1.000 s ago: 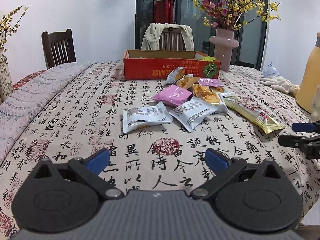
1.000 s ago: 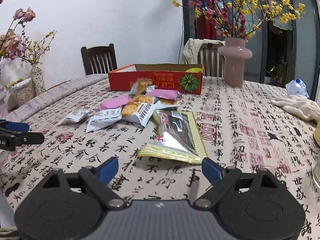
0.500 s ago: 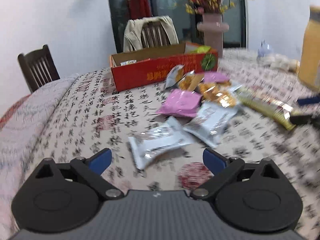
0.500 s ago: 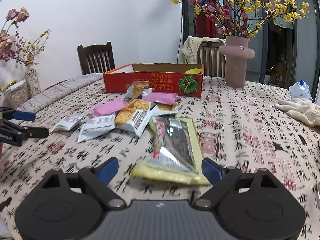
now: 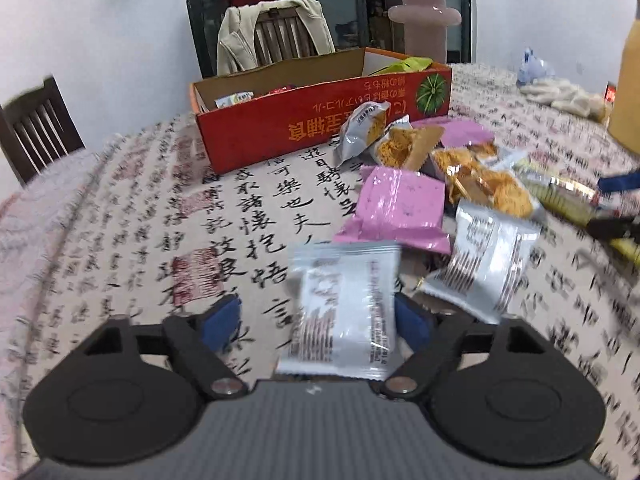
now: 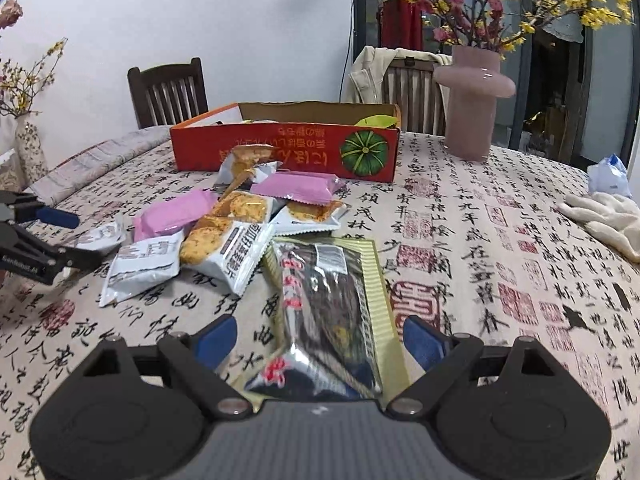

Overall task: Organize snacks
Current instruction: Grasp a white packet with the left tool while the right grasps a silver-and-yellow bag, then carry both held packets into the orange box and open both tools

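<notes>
A pile of snack packets lies on the calligraphy tablecloth in front of a red cardboard box (image 5: 320,120) (image 6: 280,148) that holds a few snacks. My left gripper (image 5: 316,324) is open, its blue fingers either side of a white packet (image 5: 344,312) on the cloth. My right gripper (image 6: 316,340) is open around the near end of a long gold and silver packet (image 6: 328,304). Pink packets (image 5: 400,208) (image 6: 296,188), orange-cake packets (image 6: 224,236) and another white packet (image 5: 484,260) lie between. The left gripper shows in the right wrist view (image 6: 64,236).
A pink vase of flowers (image 6: 472,96) stands behind the box on the right. White gloves (image 6: 608,216) and a yellow container (image 5: 628,92) sit at the right. Wooden chairs (image 6: 168,88) stand behind the table. A folded cloth lies along the left edge.
Both grippers moved forward and down. The left one now straddles the white packet; the right one now straddles the gold packet's near end. Both stay open.
</notes>
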Tool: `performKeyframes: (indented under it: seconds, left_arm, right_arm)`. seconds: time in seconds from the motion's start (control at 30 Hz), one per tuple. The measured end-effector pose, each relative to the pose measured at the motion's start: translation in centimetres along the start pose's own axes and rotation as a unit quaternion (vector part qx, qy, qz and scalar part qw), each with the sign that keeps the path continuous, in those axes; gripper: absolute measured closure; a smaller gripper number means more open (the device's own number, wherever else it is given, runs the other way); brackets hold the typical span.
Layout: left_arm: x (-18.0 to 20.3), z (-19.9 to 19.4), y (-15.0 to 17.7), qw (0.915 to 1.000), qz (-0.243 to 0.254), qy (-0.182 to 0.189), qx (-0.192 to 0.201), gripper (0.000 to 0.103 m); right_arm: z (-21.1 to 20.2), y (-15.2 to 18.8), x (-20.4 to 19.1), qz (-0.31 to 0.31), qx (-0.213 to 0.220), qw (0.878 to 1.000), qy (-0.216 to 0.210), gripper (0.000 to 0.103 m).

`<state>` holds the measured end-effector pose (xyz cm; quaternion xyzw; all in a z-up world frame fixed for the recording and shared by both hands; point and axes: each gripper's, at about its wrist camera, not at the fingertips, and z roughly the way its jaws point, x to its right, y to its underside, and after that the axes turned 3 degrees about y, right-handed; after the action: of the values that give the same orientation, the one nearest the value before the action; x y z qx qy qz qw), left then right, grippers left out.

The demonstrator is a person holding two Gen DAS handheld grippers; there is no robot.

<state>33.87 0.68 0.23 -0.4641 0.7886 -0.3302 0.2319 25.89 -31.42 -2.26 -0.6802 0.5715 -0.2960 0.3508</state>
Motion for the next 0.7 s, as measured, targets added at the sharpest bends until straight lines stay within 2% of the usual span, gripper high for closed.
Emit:
performKeyframes:
  seconds: [0.07,0.1,0.17,0.23,0.3,0.33,0.4,0.43,0.47,0.7]
  left_arm:
    - [-0.3,0.0,-0.2,0.9996,-0.021,0.021,-0.003,0.049]
    - [-0.3,-0.1,-0.3,0.9994,-0.026,0.022,-0.003,0.055]
    - [0.0,-0.5,-0.3,0.9996,-0.029,0.001,-0.004,0.061]
    - [-0.1,-1.1,-0.1,0.9992,-0.039,-0.007,0.0,0.061]
    - [-0.2,-1.9,0.0,0.9985,-0.052,-0.012,0.006,0.061]
    - [-0.3,-2.4,0.1,0.9982,-0.058,-0.016,0.009,0.061]
    - [-0.4,-3.3,0.2,0.9973,-0.07,-0.018,0.016,0.061]
    - [-0.3,-3.8,0.3,0.9968,-0.075,-0.019,0.019,0.061]
    - [-0.3,-4.3,0.5,0.9963,-0.08,-0.021,0.023,0.061]
    - [0.6,-7.0,1.4,0.993,-0.108,-0.026,0.041,0.061]
  right_arm:
    - [0.6,-0.4,-0.1,-0.004,-0.004,1.0,0.0,0.014]
    - [0.9,-0.5,-0.1,-0.006,-0.007,1.0,0.001,0.014]
    - [1.4,-0.7,0.0,-0.005,-0.012,1.0,0.002,0.017]
    - [1.9,-0.7,0.2,-0.001,-0.017,1.0,0.004,0.02]
    - [2.3,-0.8,0.2,0.002,-0.017,1.0,0.01,0.029]
    - [2.3,-0.9,0.2,0.003,-0.015,1.0,0.012,0.037]
    - [2.2,-1.1,0.4,0.005,-0.017,1.0,0.009,0.043]
    - [2.1,-1.1,0.5,0.003,-0.016,1.0,0.006,0.058]
    - [1.8,-1.0,0.5,-0.001,-0.014,1.0,0.002,0.063]
    - [-1.5,0.6,0.5,-0.014,-0.021,1.0,0.01,0.066]
